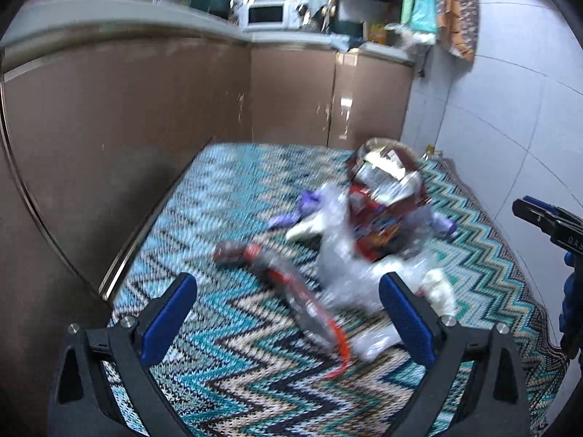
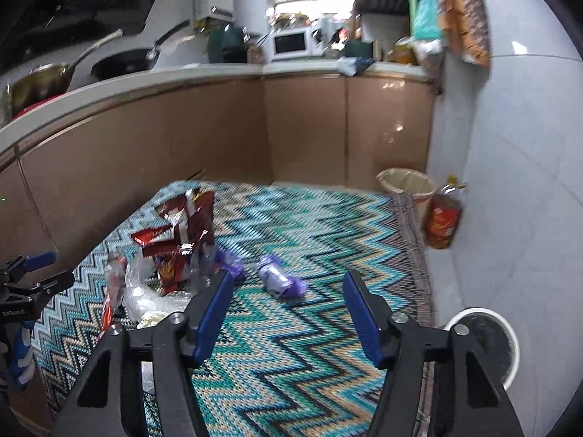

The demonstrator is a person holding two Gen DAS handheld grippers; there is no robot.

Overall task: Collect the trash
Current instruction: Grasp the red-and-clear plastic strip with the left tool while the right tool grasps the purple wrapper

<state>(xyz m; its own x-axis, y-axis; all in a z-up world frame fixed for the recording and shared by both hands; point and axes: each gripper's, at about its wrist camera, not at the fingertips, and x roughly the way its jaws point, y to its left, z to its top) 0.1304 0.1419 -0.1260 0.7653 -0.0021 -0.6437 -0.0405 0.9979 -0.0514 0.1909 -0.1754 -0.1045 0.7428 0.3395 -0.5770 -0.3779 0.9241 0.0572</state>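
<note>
1. Hovering above a zigzag rug [image 1: 226, 393], the left gripper [image 1: 288, 313] has its jaws spread wide with nothing between the pads.
2. Just ahead of it lies the trash heap [image 1: 368, 240]: a red snack bag, clear plastic and purple wrappers, with a red-edged wrapper [image 1: 309, 306] reaching in between its fingers.
3. Beyond the right gripper [image 2: 288, 313], jaws apart and empty, a purple wrapper [image 2: 278, 278] lies just ahead.
4. A wastebasket [image 2: 408, 184] stands well ahead of it, to its right, off the rug.
</note>
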